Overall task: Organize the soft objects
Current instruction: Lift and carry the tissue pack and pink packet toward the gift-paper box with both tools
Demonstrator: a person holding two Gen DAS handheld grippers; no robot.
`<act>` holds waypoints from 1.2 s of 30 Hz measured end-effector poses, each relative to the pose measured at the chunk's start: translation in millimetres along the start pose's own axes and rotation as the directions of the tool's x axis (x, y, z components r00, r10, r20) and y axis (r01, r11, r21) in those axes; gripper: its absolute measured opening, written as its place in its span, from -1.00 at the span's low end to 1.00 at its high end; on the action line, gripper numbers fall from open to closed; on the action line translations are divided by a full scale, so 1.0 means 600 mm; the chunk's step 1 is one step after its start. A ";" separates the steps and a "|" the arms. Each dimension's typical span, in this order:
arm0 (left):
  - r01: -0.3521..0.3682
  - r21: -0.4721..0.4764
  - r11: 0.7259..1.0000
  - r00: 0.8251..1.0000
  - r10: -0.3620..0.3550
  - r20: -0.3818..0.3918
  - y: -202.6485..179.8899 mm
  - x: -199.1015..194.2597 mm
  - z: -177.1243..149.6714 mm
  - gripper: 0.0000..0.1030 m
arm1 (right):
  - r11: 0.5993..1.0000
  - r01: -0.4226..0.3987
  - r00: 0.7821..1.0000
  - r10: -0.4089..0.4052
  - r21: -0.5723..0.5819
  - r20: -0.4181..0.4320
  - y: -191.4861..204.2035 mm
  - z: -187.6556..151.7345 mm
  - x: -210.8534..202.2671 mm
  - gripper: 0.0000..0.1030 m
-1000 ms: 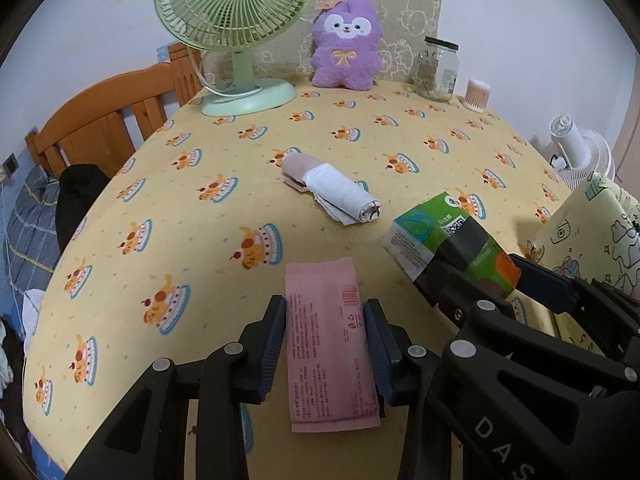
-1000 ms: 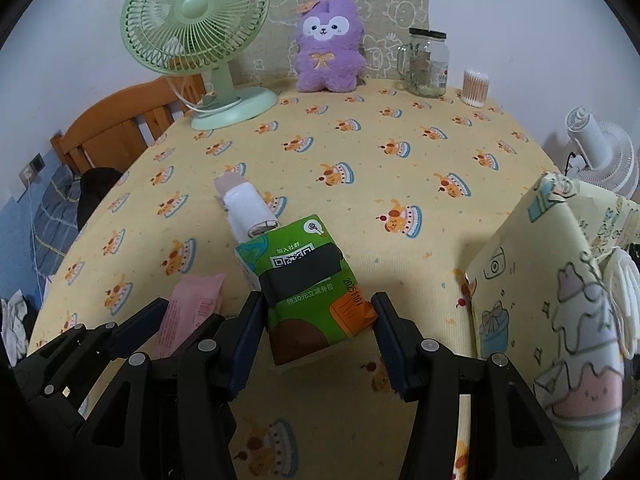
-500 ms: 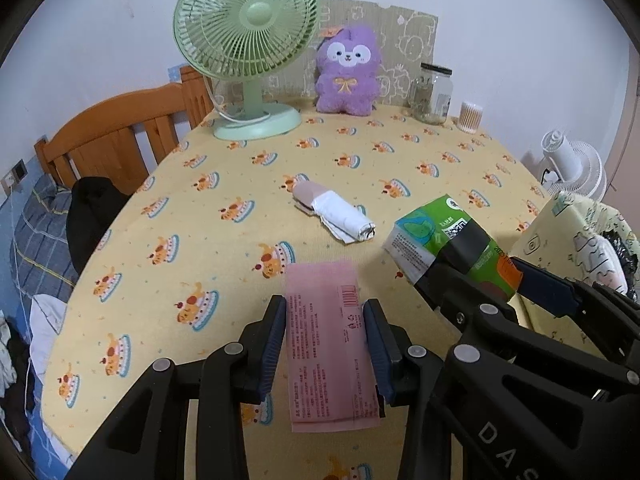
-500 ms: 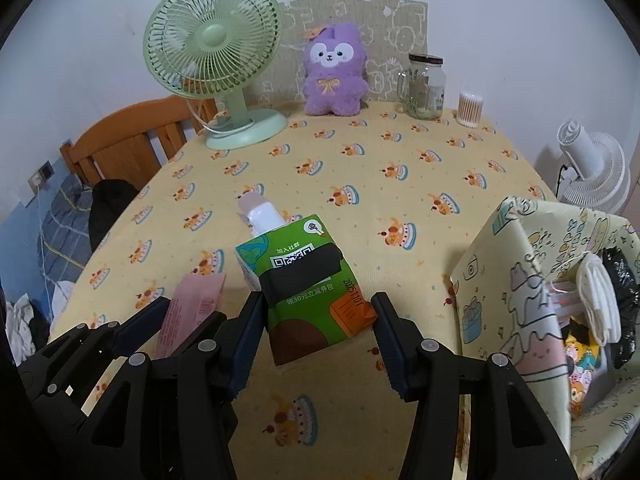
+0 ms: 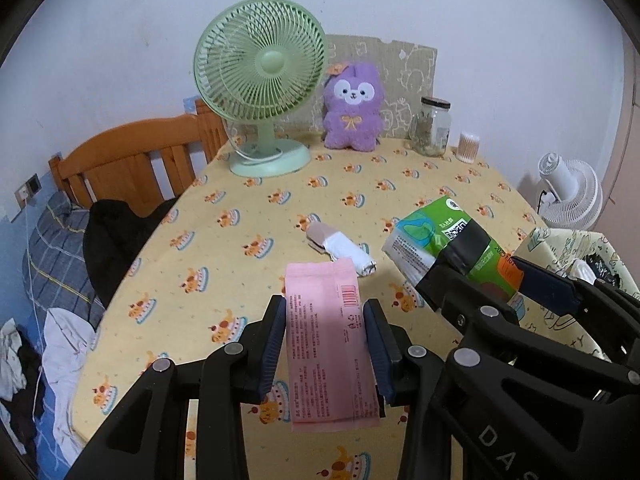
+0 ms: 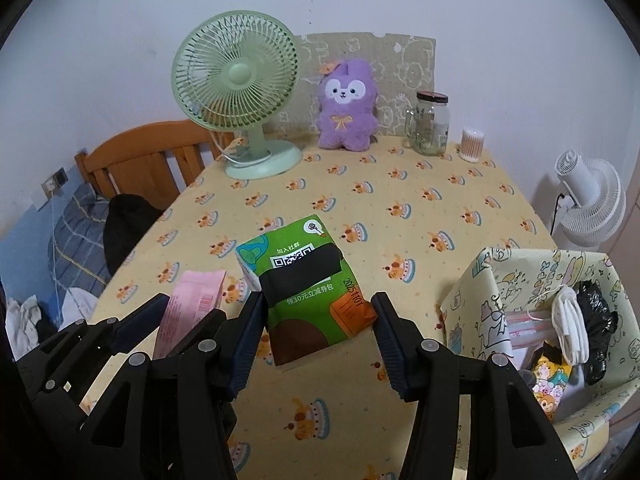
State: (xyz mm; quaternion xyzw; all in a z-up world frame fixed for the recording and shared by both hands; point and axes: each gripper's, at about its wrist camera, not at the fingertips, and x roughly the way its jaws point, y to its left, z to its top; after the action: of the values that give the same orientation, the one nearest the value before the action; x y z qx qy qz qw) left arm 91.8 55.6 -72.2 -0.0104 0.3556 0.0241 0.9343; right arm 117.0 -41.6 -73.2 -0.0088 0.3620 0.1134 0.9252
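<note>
- Gripping the pink packet edge to edge, the left tongs hold it clear above the desk; beside them the right tongs are clenched on the green tissue pack, also lifted off the cloth.
- Landmark: the patterned fabric bin at the desk's right edge, the likely home for both packs.
- Risk, as I judge it: both packs are soft and pinched only at their sides, so either could buckle and slide out on the way to the bin. With the two tongs side by side, one could also knock the other.
- The bin's floppy wall may fold inward if a pack catches its rim.
- Inside the bin: a white folded item, a black bag, some cartoon-printed pieces.
- Left of the bin, a rolled white cloth lies on the desk, unsorted.
</note>
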 end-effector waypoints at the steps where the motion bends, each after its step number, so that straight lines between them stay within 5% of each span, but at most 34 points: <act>1: -0.002 -0.001 1.000 1.000 0.002 0.007 0.000 -0.006 0.002 -0.22 | 1.000 -0.001 1.000 0.001 -0.001 0.005 0.001 0.001 -0.004 0.12; 36: 0.011 0.028 1.000 0.986 -0.015 0.168 -0.066 -0.104 0.044 -0.22 | 1.000 0.000 0.985 0.001 -0.003 0.172 -0.054 0.040 -0.132 0.12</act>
State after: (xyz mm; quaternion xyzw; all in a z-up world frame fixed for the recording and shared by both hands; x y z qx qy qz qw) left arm 65.1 14.9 -10.8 0.0020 0.2755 0.0140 0.9612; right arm 83.8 -86.7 -4.3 -0.0004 0.2807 0.1146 0.9529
